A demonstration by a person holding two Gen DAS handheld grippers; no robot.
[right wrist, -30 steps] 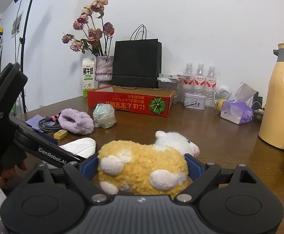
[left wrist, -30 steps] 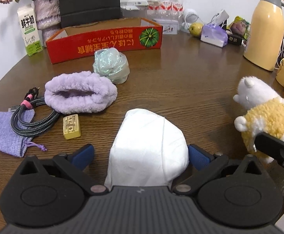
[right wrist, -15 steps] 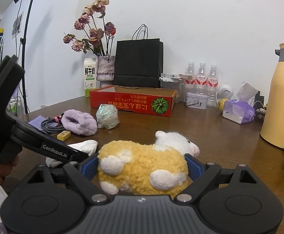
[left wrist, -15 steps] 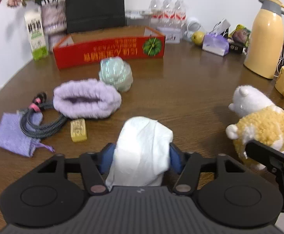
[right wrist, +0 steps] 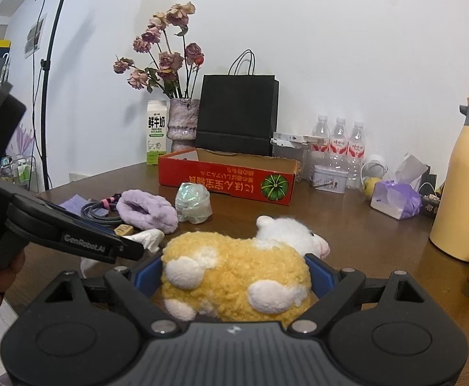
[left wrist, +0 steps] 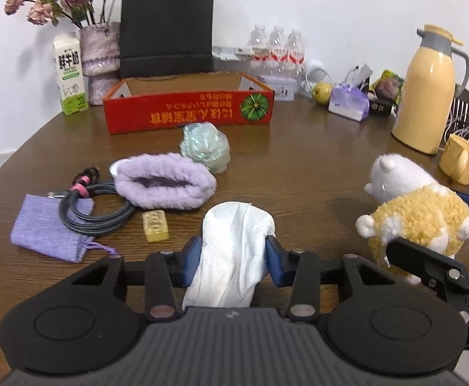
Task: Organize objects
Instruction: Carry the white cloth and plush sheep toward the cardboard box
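Note:
My left gripper (left wrist: 234,262) is shut on a white cloth (left wrist: 234,251) and holds it up off the brown table (left wrist: 298,167). My right gripper (right wrist: 234,273) is shut on a yellow and white plush sheep (right wrist: 240,270), which also shows in the left wrist view (left wrist: 417,215). On the table lie a purple fluffy band (left wrist: 166,185), a shiny wrapped bundle (left wrist: 205,146), a coiled black cable (left wrist: 96,207), a purple pouch (left wrist: 49,226) and a small yellow block (left wrist: 155,225). An open red cardboard box (left wrist: 189,109) stands behind them.
At the back stand a milk carton (left wrist: 70,74), a vase of dried flowers (left wrist: 100,51), a black paper bag (left wrist: 166,25) and water bottles (left wrist: 277,51). A yellow thermos (left wrist: 427,90) and a yellow mug (left wrist: 459,159) are at the right.
My left gripper closed on the white cloth, squeezed it narrow and lifted it off the table. The right gripper kept hold of the plush sheep and rose slightly.

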